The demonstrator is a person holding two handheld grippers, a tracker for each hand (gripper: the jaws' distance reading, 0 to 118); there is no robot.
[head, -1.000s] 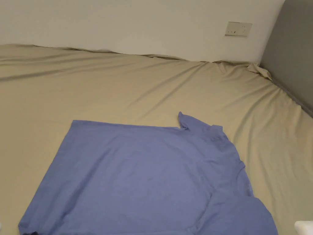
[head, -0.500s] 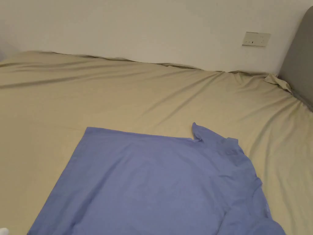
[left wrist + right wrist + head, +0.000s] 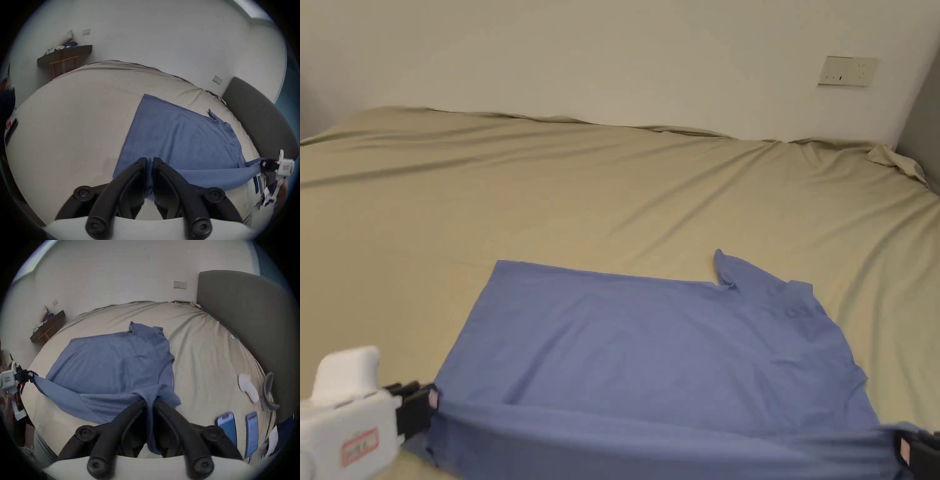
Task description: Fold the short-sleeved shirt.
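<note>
A blue short-sleeved cotton shirt (image 3: 650,356) lies spread out on a big bed with a tan sheet (image 3: 550,187). The far part of the shirt lies flat. One small sleeve tip sticks up at the far edge.

The left gripper (image 3: 428,400), white with black jaws, is at the near left corner of the shirt. In the left gripper view its two black jaws are pressed close together with blue cloth pinched between them (image 3: 150,164).

The right gripper (image 3: 909,450) is at the near right corner of the shirt. In the right gripper view its jaws are also squeezed close on a bunch of blue cloth (image 3: 150,402).

The near edge of the shirt is lifted off the sheet and pulled tight in a straight band between the two grippers.

A cream wall (image 3: 612,56) stands behind the bed, with a pale switch plate (image 3: 848,70) on it. A grey padded headboard (image 3: 243,321) is at the right side. A dark wooden shelf (image 3: 65,53) hangs on the wall far to the left.
</note>
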